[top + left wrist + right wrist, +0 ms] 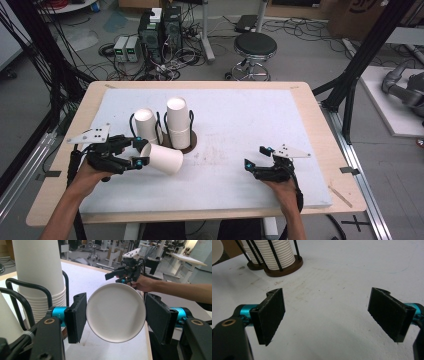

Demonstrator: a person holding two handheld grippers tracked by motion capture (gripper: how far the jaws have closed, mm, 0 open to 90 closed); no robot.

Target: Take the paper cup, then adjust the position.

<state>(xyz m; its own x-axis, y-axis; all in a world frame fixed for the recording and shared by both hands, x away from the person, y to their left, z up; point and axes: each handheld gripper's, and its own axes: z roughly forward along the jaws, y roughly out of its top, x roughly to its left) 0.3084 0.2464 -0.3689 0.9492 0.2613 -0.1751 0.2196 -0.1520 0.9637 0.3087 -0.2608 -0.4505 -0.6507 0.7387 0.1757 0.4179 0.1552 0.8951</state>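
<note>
The left gripper (136, 152) has its fingers (77, 317) squeezed on a white paper cup (162, 158). The cup lies sideways, just in front of the cup stacks (177, 122) in their wire holder. The holder's base is partly hidden. The right gripper (256, 160) rests well right of the stacks, its fingers (270, 315) wide apart and empty over bare white bench (240, 125).
</note>
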